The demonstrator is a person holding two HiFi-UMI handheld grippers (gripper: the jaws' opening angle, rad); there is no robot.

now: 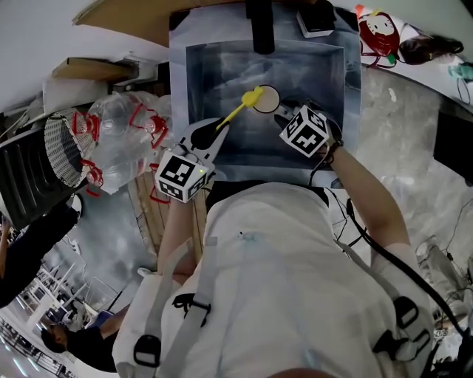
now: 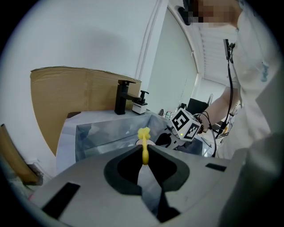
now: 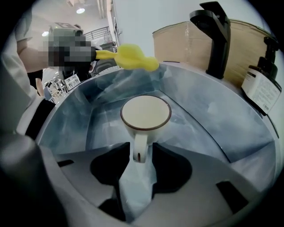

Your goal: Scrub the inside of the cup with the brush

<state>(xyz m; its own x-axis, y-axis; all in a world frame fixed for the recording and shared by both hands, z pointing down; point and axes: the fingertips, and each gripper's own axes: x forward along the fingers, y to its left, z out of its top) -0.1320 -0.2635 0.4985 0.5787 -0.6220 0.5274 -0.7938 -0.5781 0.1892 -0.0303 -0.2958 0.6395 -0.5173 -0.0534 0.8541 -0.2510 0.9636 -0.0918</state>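
A cream cup (image 3: 145, 113) with a brown rim hangs over the sink, its round face turned toward the right gripper view. My right gripper (image 3: 141, 153) is shut on the cup's handle, which sits pinched between the jaw tips. From the head view, the cup (image 1: 266, 99) shows just ahead of the right gripper (image 1: 284, 112). My left gripper (image 2: 144, 150) is shut on the thin handle of a yellow brush (image 2: 143, 135). The brush (image 1: 240, 107) slants up to the right, and its head lies beside the cup's left rim, outside the cup.
The steel sink (image 1: 199, 74) lies under both grippers, with a black faucet (image 1: 259, 26) at its far edge and a soap dispenser (image 1: 318, 18) beside it. A clear bag of bottles (image 1: 126, 144) and a wire basket (image 1: 63, 148) stand at the left. A cardboard sheet (image 2: 66, 93) leans behind the sink.
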